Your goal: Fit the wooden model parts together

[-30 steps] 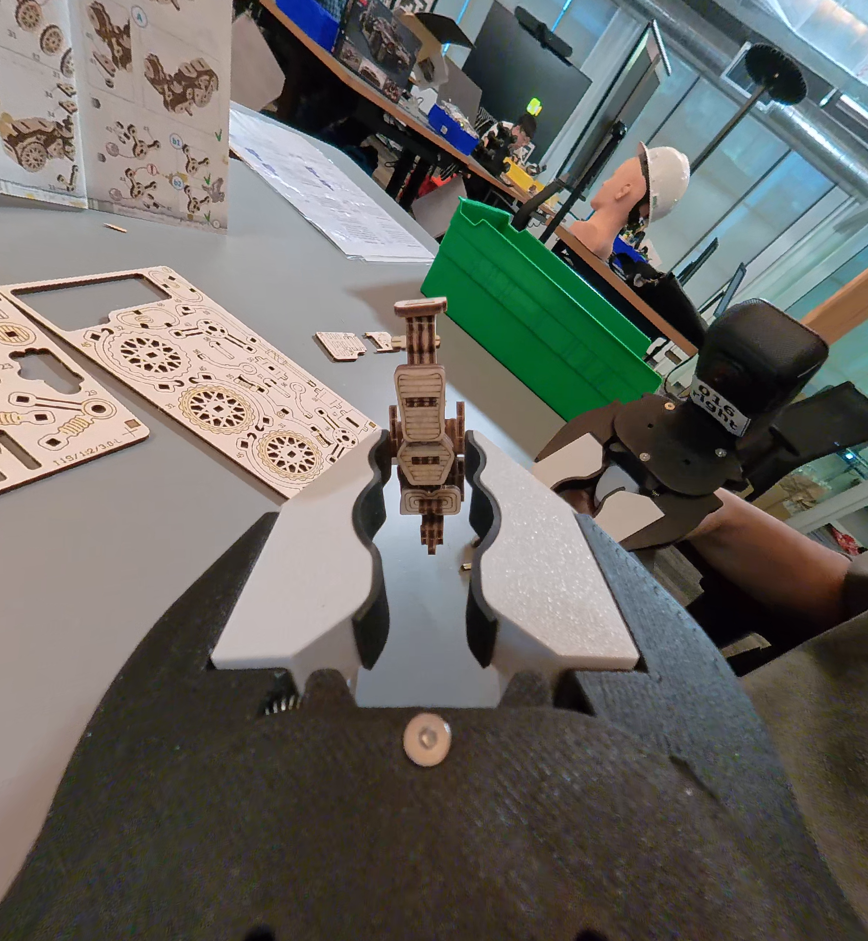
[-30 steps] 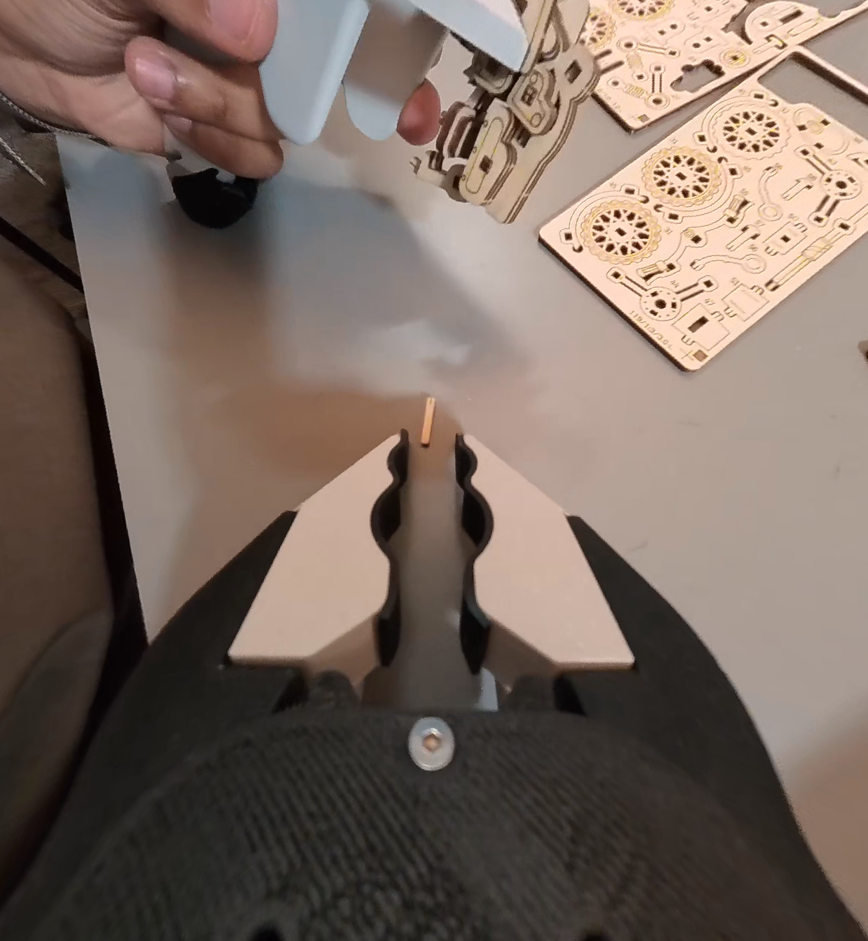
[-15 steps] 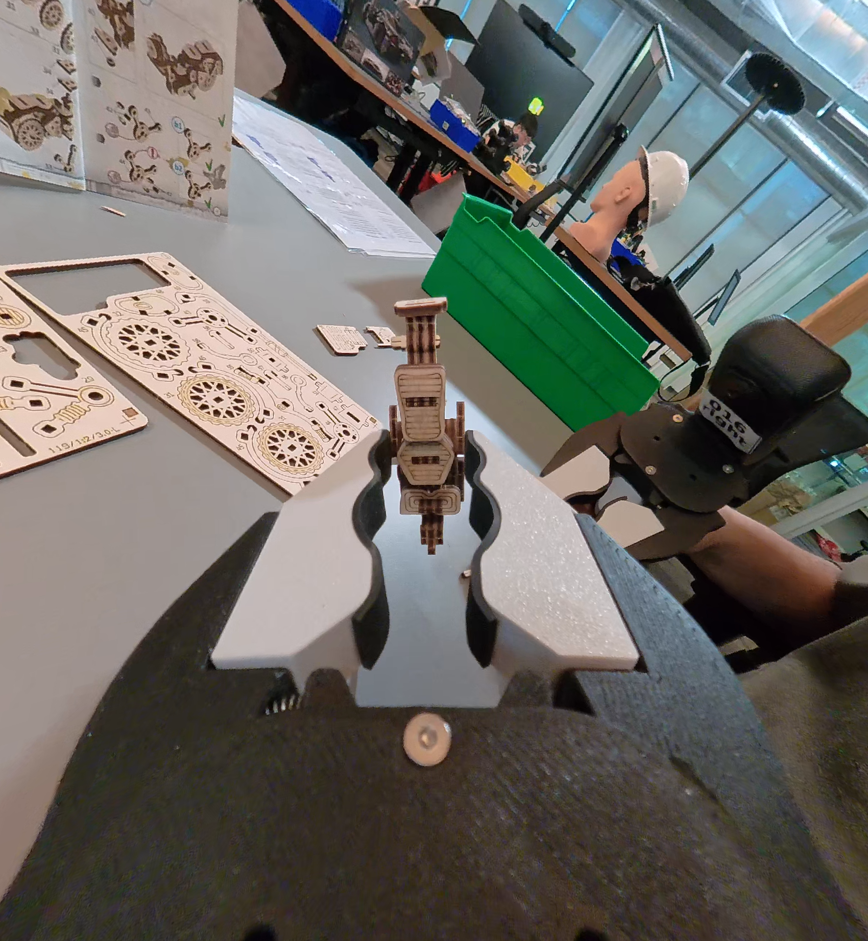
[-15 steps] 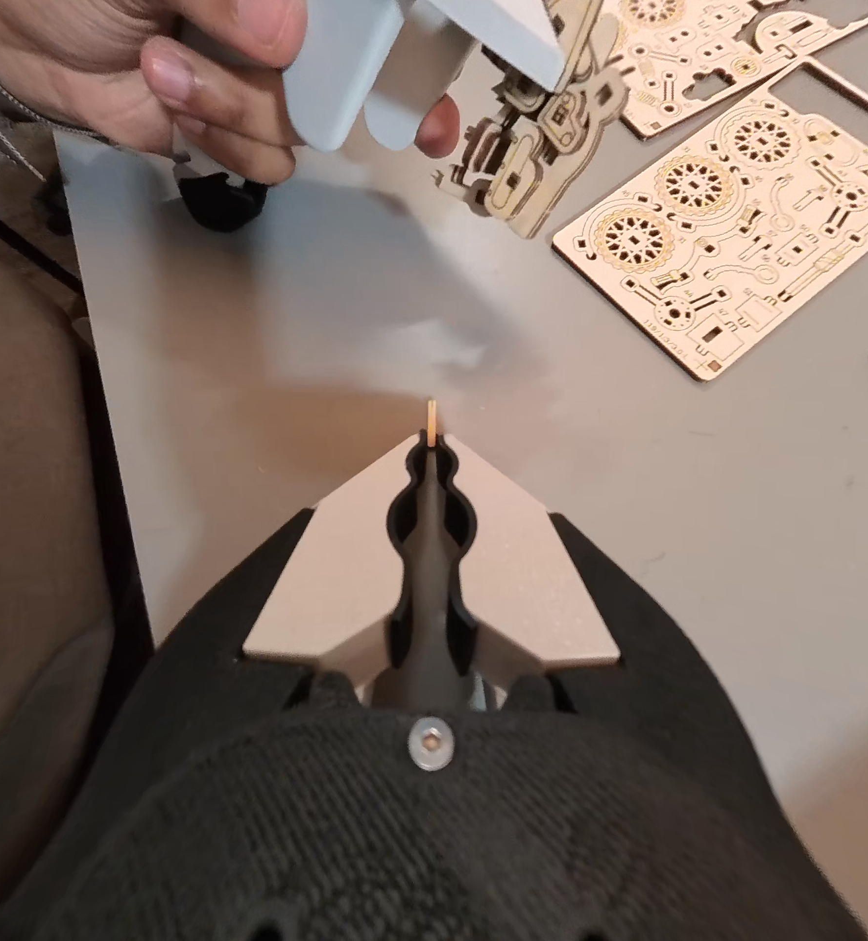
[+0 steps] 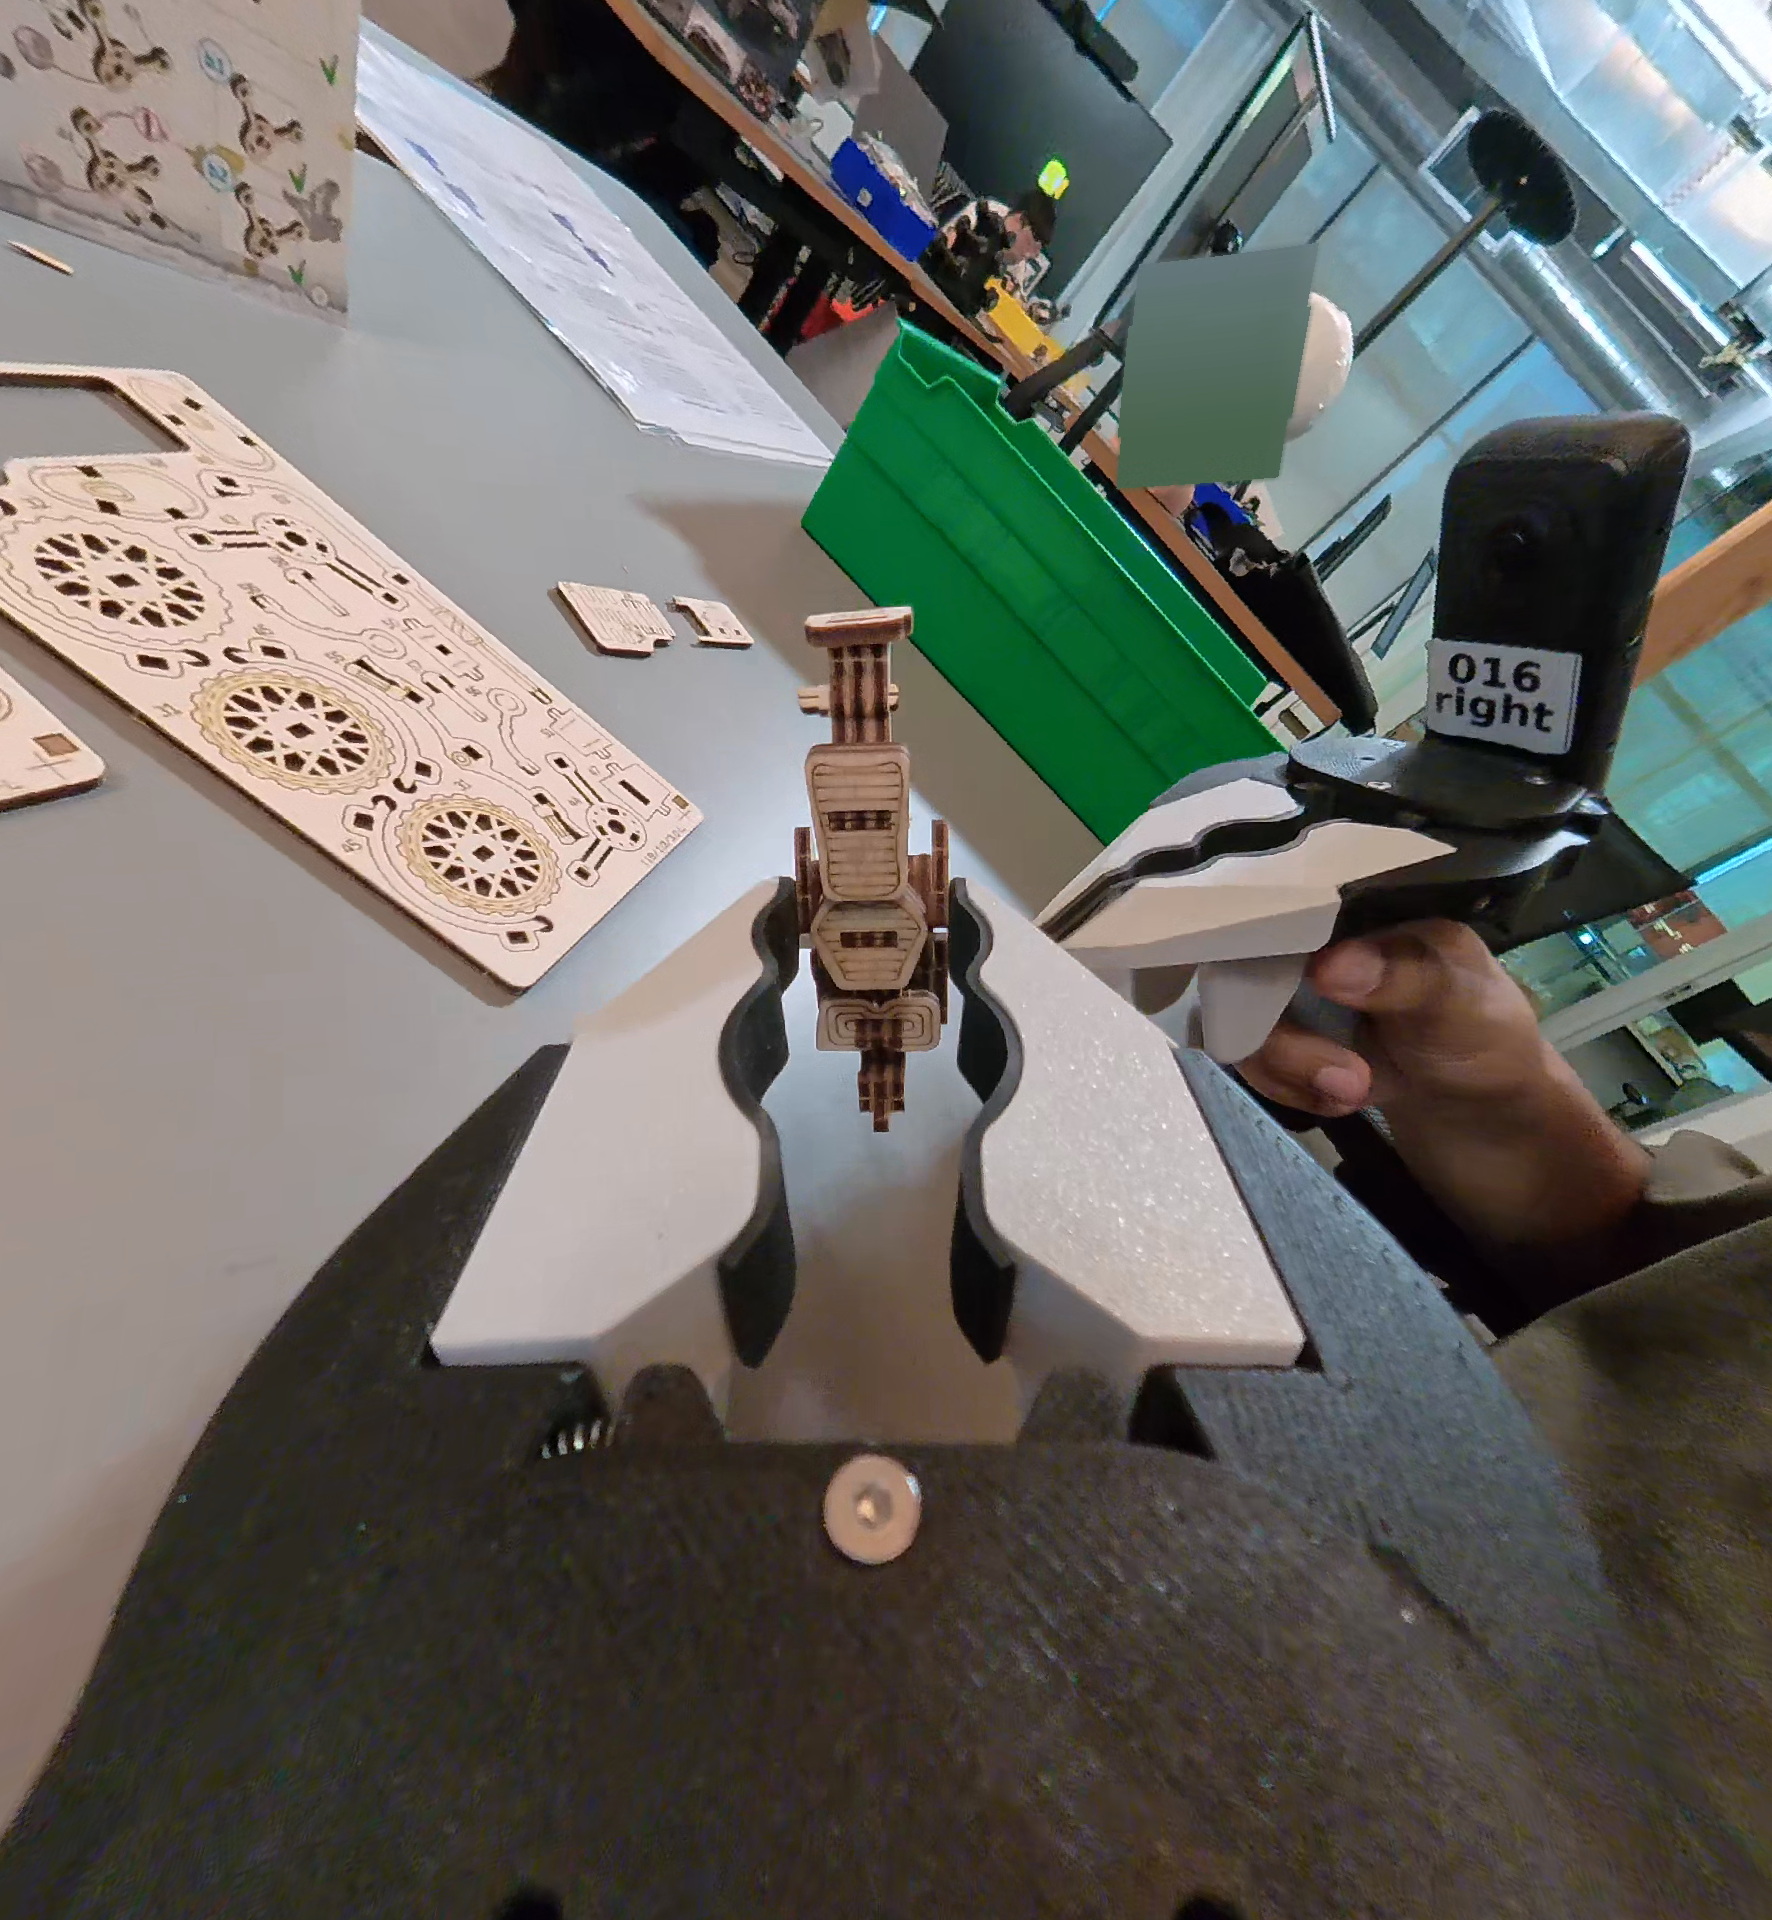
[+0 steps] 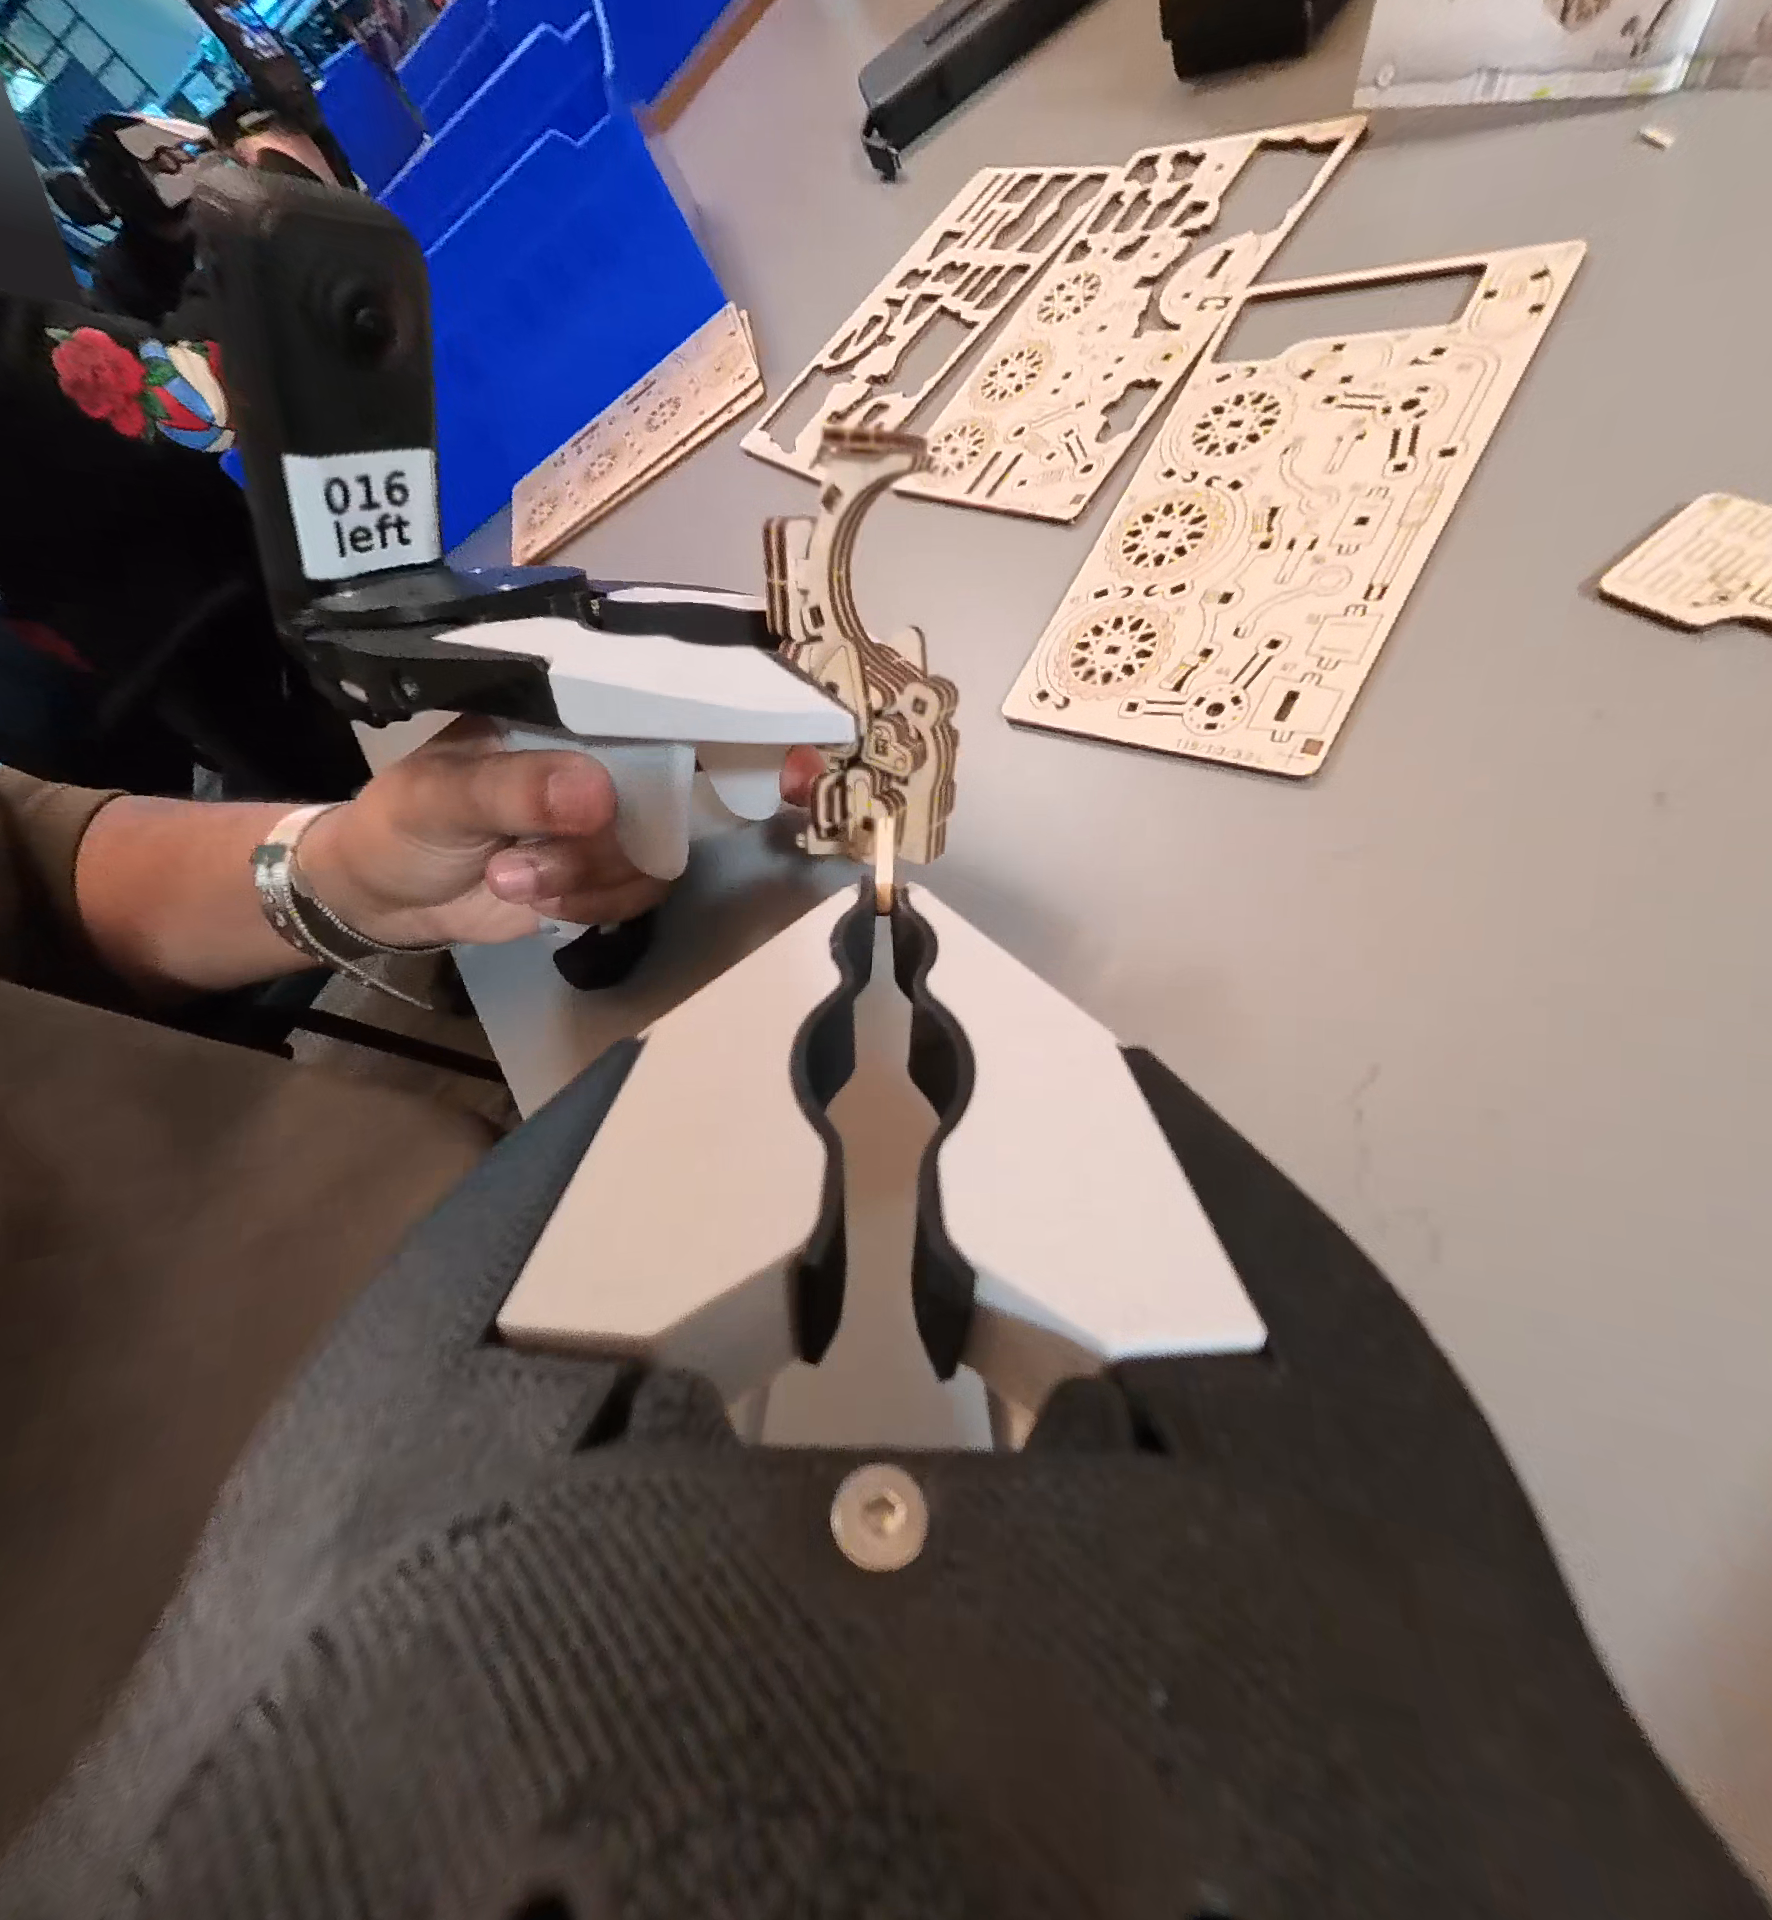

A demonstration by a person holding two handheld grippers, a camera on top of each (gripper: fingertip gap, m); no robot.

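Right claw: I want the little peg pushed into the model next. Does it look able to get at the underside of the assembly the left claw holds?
Probably yes. The right claw, shut on the small wooden peg, sits just below the wooden assembly, which the left claw holds clear of the table; nothing lies between them.

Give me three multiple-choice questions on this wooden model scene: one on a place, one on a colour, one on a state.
1. Where is the wooden assembly?
A. flat on the table
B. between the left gripper fingers
C. in the bin

2. What colour is the bin by the table's edge in the left wrist view?
A. green
B. red
C. yellow

3. The right gripper is:
A. wide open
B. out of sight
C. shut on a small wooden pin

Answers: B, the fingers clamp it upright; A, its walls are green; C, the pin sticks out from the closed tips.
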